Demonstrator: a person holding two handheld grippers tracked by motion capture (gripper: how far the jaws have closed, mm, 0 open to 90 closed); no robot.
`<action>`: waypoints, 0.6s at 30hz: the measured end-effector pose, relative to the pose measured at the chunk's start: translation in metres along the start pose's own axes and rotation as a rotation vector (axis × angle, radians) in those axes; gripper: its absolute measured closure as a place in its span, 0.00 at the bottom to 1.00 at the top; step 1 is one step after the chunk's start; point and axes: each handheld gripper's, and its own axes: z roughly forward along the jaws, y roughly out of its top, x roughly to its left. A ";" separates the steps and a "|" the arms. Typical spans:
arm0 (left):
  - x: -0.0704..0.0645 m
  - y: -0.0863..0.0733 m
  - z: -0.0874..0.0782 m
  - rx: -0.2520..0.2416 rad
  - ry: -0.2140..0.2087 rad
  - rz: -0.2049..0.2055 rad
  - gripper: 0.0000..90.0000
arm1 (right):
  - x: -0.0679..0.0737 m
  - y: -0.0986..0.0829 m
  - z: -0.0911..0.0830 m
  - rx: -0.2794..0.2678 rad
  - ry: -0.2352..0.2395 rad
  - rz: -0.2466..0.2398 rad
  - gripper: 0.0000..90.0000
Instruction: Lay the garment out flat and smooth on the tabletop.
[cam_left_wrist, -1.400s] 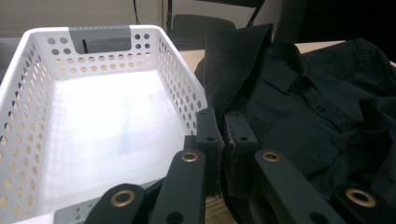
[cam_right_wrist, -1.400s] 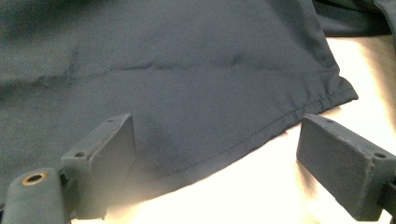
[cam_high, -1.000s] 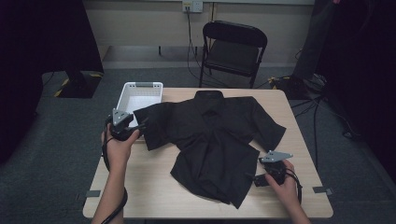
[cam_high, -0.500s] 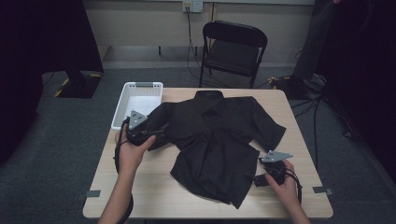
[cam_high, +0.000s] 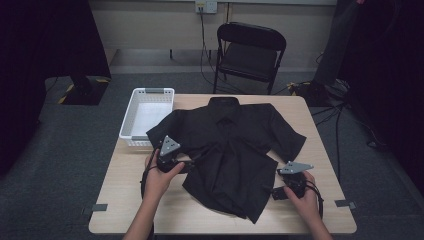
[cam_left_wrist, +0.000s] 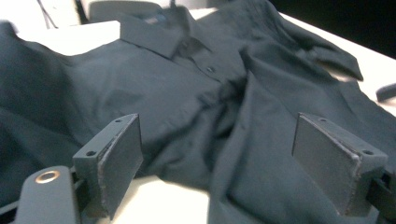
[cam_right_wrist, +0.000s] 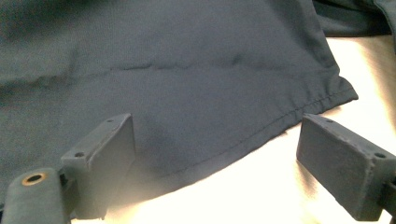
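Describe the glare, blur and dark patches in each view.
High view: even light on the table, room edges fall into darkness, black shirt shows little fold detail. Left gripper view: the shirt's collar and far sleeve are soft, tabletop washed out. Right gripper view: strong glare on the table beside the shirt hem.

The left gripper (cam_left_wrist: 233, 172) has its jaws spread wide at the bottom of the frame, over the rumpled black shirt (cam_left_wrist: 187, 88), whose collar (cam_left_wrist: 154, 32) lies upper centre on the pale table (cam_left_wrist: 163, 205).
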 end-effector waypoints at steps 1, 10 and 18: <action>-0.002 -0.002 0.001 0.008 -0.006 0.003 0.18 | 0.000 0.000 0.000 0.000 0.000 0.000 0.12; -0.015 -0.028 0.015 0.090 -0.042 0.055 0.18 | 0.000 0.000 0.000 0.000 0.000 0.000 0.12; -0.020 -0.046 0.023 0.133 -0.036 0.084 0.18 | 0.000 0.000 0.000 0.000 -0.001 0.000 0.12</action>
